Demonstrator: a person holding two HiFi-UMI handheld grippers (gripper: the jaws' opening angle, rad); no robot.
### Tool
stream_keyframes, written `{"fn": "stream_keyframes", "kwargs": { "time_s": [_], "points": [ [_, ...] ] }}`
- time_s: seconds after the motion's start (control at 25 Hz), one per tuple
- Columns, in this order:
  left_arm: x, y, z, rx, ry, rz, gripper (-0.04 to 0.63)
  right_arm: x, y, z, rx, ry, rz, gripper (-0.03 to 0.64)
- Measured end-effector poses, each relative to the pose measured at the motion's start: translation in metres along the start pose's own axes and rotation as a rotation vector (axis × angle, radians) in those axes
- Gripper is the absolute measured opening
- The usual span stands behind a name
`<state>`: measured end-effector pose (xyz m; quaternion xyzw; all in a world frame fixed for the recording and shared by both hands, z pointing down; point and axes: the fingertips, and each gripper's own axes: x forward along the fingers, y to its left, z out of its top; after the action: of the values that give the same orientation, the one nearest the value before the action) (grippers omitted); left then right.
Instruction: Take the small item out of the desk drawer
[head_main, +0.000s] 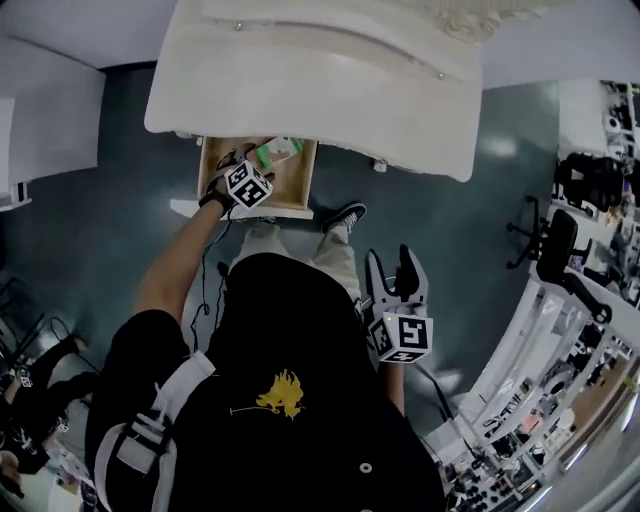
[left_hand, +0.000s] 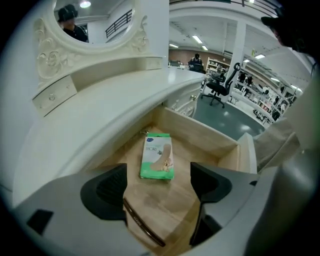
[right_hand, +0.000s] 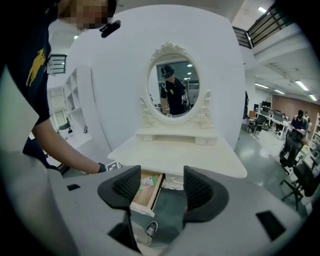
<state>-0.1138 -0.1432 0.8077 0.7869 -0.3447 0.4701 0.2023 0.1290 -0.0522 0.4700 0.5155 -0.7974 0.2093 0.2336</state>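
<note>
A small green and white packet (left_hand: 157, 156) lies flat on the wooden floor of the open drawer (left_hand: 200, 131) under the white dressing table (head_main: 320, 70). In the head view the packet (head_main: 276, 152) sits at the drawer's (head_main: 306, 180) back. My left gripper (left_hand: 159, 187) hovers over the drawer's front part, just short of the packet, open with nothing between its pads. The left gripper (head_main: 245, 162) shows above the drawer in the head view too. My right gripper (head_main: 390, 268) hangs back at the person's right side, open and empty, facing the table (right_hand: 175, 155) from a distance.
A thin brown bar (left_hand: 142, 227) lies near the drawer's front, below the left jaws. The oval mirror (right_hand: 173, 86) stands on the table's back. A person's shoe (head_main: 343, 215) rests on the grey floor beside the drawer. Office chairs (head_main: 550, 245) and cluttered desks stand to the right.
</note>
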Motion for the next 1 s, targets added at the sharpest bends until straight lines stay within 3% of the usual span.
{"fn": "stream_keyframes", "kwargs": {
  "time_s": [0.16,0.4,0.6,0.68,0.8,1.0],
  "points": [
    [0.025,-0.013,-0.01,0.024,0.06,-0.024,0.402,0.001,-0.001,-0.001,0.008,0.028,0.028,0.273],
    [0.056,0.002,-0.02,-0.087,0.095,-0.02,0.402,0.01,0.01,-0.001,0.032,0.069,0.04,0.245],
    [0.068,0.014,-0.025,-0.032,0.125,0.017,0.393,0.011,0.025,-0.018,0.037,0.099,0.064,0.241],
    [0.068,0.006,-0.027,0.005,0.137,0.002,0.35,0.011,0.029,-0.019,0.033,0.106,0.069,0.238],
    [0.061,-0.002,-0.025,0.057,0.143,-0.03,0.342,0.017,0.03,-0.01,0.03,0.08,0.071,0.233],
    [0.027,-0.008,-0.008,0.113,0.069,-0.028,0.333,0.024,0.033,-0.007,0.055,0.038,0.084,0.222]
  ]
}}
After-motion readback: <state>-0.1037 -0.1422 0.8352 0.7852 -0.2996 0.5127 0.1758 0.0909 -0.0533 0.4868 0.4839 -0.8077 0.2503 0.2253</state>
